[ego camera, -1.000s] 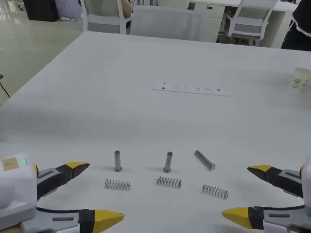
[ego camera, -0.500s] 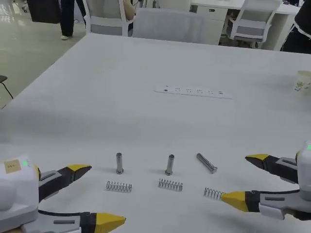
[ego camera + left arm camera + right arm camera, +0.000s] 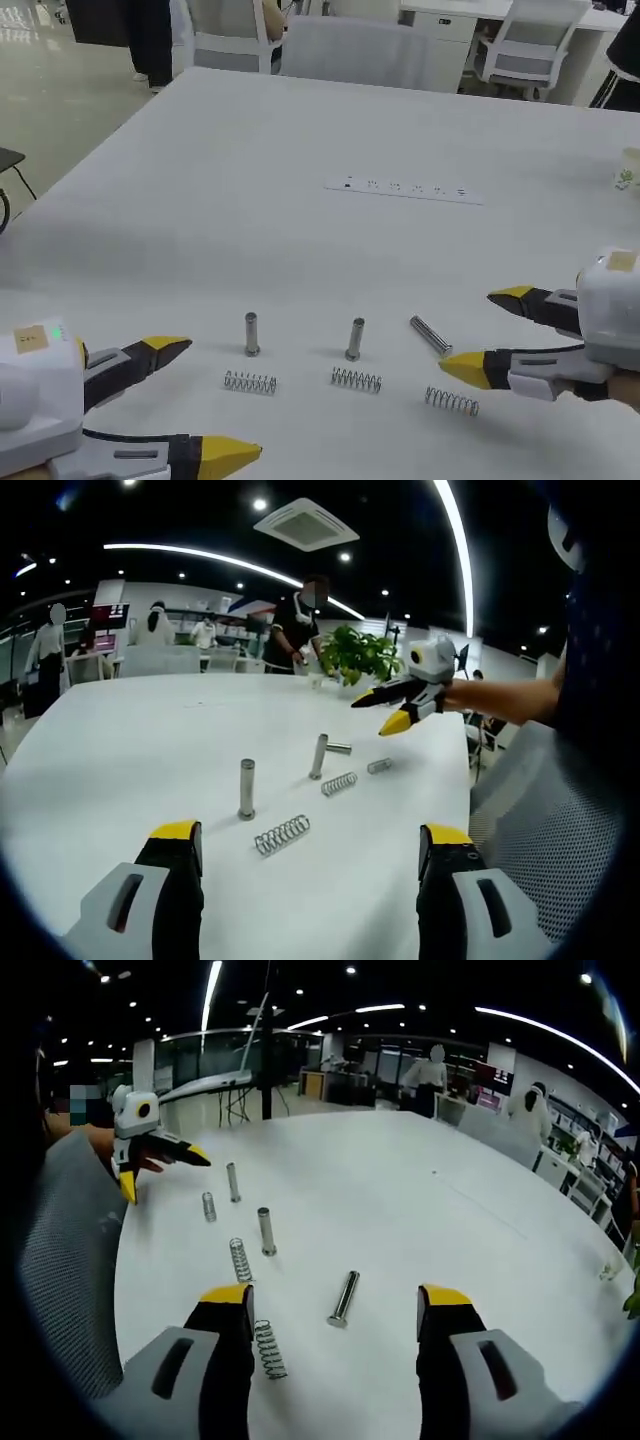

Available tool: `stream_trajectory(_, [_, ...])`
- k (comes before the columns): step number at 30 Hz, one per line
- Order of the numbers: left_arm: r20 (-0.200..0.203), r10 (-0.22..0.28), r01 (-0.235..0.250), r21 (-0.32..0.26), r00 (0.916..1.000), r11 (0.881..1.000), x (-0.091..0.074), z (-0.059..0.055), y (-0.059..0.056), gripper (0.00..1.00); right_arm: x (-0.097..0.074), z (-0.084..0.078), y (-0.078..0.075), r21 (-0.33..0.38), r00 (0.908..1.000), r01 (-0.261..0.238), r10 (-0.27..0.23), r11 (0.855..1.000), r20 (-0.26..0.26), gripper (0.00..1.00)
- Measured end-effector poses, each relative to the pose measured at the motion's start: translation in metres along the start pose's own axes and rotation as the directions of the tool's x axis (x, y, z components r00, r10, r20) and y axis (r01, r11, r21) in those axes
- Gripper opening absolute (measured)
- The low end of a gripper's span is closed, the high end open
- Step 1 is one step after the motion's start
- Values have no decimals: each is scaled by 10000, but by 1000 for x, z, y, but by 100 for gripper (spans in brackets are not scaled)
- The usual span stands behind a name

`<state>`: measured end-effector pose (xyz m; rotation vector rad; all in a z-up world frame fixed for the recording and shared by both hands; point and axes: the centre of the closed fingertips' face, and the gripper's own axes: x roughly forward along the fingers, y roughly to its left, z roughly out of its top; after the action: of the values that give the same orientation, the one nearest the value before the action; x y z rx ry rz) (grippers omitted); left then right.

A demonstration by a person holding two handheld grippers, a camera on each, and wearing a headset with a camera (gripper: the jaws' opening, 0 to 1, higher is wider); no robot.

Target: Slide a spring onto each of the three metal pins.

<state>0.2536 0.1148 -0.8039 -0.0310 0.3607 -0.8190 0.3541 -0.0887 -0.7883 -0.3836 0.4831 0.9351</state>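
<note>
Bright, even overhead light
In both fisheye gripper views the ceiling lights glare in streaks and the edges bend; the white desk carries only faint, soft shadows.

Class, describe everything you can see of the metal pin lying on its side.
The lying pin is a short, shiny silver metal rod with a wider head at its near end. It lies flat and slanted on the white table, right of the middle upright pin, with no spring on it. Neither gripper touches it; the open right gripper hovers beside it.
</note>
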Motion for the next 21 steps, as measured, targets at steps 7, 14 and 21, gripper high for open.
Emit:
stream_trajectory(7, [58, 48, -48, -5, 10000, 10000, -1, 2, 1, 86, 13, 4, -9, 36, 9995, 52, -51, 10000, -314, 59])
stream_trajectory(14, [38, 19, -19, 3, 10000, 10000, 0, 1, -1, 86, 26, 4, -17, 34, 9959, 172, -168, 9998, -892, 52])
stream_trajectory(21, [42, 22, -22, 7, 10000, 10000, 0, 2, -2, 86, 40, 2, -21, 123, 9905, 304, -284, 9995, -1346, 44])
